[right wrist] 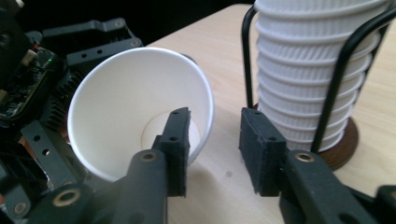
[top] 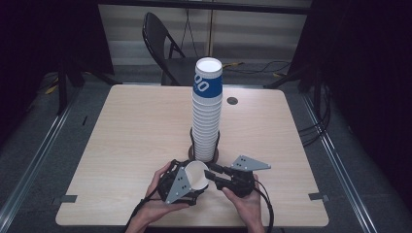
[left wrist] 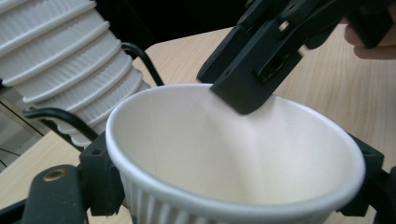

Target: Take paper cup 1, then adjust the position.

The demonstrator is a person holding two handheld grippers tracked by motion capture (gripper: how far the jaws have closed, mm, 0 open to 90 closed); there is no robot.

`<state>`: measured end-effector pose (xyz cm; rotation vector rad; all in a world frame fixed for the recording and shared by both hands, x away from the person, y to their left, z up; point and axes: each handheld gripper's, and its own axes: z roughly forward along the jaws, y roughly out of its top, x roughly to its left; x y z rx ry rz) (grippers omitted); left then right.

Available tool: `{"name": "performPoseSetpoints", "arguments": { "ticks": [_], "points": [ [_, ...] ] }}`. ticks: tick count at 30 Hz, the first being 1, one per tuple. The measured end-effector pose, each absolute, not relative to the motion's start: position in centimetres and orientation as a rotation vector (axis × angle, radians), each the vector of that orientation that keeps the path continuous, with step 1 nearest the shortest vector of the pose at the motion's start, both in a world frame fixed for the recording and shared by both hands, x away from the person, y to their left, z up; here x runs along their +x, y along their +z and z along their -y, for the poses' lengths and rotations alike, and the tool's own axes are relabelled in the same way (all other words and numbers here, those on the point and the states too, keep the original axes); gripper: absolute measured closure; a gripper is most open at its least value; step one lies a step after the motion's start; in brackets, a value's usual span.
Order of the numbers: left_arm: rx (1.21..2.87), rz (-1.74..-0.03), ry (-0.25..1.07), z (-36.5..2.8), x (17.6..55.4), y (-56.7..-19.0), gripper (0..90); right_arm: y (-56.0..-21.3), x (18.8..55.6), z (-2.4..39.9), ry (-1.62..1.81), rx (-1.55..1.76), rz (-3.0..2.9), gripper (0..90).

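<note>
Paper cup (top: 196, 175) tipped, mouth toward stack

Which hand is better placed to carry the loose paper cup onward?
Left. The left gripper clamps the paper cup on both sides, while the right gripper stands open beside its rim, gripping nothing.

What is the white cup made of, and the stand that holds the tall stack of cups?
The white cup looks like paper: matte, thin rolled rim, ribbed outer wall. The stand seems to have a dark brown wooden base, slightly glossy, though it could be plastic, with thin black uprights that look like painted metal wire.
</note>
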<state>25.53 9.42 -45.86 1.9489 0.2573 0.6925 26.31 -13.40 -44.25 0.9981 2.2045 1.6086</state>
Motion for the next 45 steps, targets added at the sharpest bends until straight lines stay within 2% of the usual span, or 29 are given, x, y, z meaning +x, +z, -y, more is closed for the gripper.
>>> {"name": "performPoseSetpoints", "arguments": {
  "ticks": [2,3,4,7,8,10,22,45],
  "points": [
    [1.944,-0.280,0.681,-9.7,25.9,-45.8,17.6,-44.2,26.2,13.7,1.623,1.012,-2.165,58.0],
    [1.941,-0.293,0.672,-9.8,26.0,-45.8,17.5,-44.2,26.1,14.0,1.642,1.032,-2.122,53.0],
    [1.935,-0.306,0.664,-10.0,26.2,-45.8,17.5,-44.2,26.1,14.0,1.642,1.032,-2.122,53.0],
    [1.914,-0.354,0.648,-10.8,26.8,-45.7,17.3,-44.3,26.1,14.6,1.661,1.063,-2.050,41.0],
    [1.907,-0.374,0.645,-11.1,27.0,-45.6,17.3,-44.3,26.1,14.6,1.661,1.063,-2.050,41.0],
    [1.868,-0.415,0.614,-11.7,27.4,-45.5,17.3,-44.4,26.0,14.9,1.650,1.071,-2.014,32.9],
    [1.748,-0.560,0.548,-14.9,29.0,-44.7,17.2,-46.5,25.7,16.4,1.542,1.158,-1.839,13.3],
    [1.615,-0.764,0.534,-19.2,32.8,-43.7,17.1,-49.5,25.5,16.5,1.432,1.181,-1.742,13.5]
  ]
}}
